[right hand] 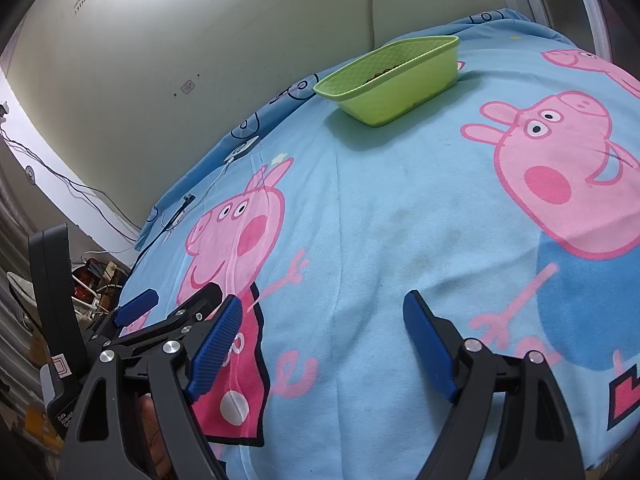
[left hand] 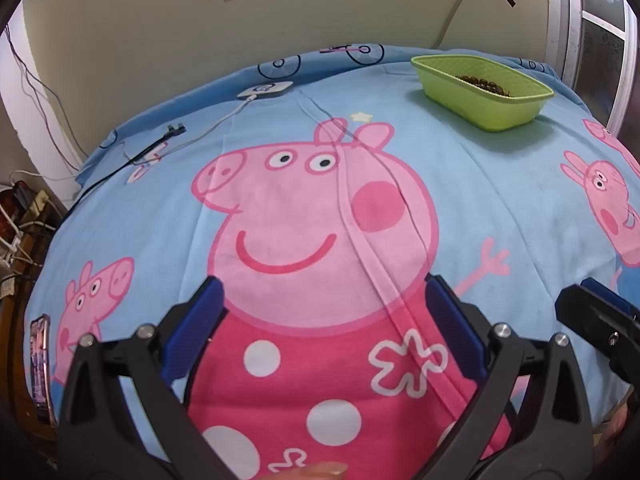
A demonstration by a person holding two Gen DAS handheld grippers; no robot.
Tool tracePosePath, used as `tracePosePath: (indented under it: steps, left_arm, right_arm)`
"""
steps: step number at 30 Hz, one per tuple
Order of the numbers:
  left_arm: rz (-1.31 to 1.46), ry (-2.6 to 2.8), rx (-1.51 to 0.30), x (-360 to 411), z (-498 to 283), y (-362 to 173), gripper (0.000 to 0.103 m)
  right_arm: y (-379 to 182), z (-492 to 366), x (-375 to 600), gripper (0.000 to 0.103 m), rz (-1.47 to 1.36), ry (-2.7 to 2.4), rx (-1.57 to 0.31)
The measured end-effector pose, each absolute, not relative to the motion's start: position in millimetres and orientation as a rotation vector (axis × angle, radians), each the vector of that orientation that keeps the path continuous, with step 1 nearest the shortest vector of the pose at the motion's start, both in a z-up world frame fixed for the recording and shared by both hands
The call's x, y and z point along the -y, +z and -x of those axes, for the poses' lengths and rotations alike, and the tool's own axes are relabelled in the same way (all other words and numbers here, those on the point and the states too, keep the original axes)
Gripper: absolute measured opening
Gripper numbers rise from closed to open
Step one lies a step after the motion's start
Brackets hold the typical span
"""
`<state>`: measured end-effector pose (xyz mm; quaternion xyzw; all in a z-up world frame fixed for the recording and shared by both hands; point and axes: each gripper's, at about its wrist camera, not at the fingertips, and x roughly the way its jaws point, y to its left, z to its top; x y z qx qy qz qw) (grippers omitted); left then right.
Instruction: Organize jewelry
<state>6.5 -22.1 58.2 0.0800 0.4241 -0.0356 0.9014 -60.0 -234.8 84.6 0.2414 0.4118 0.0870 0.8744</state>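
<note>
blue-padded jaws of the left gripper (left hand: pixel 324 328) stand wide apart over the cartoon-pig blanket (left hand: pixel 460 208), nothing between them; the right gripper (right hand: pixel 324 344) beside it is likewise spread and empty. both hover near the blanket's front edge. well beyond them, toward the wall, sits the green basket (left hand: pixel 486 108), with a dark beaded bracelet (left hand: pixel 482 81) lying inside against its far rim. my worry: the soft, creased blanket gives the light basket poor footing, so a reach into it could tip it and spill the beads.
</note>
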Motion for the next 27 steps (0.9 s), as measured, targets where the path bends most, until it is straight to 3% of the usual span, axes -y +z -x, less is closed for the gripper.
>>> tracePosePath:
  steps: [27]
  left_arm:
    - [-0.174,-0.070,-0.887,19.5,-7.8,53.4,0.097]
  right_arm:
    - [84.8,60.4,234.7,0.063,-0.506,0.181,-0.858]
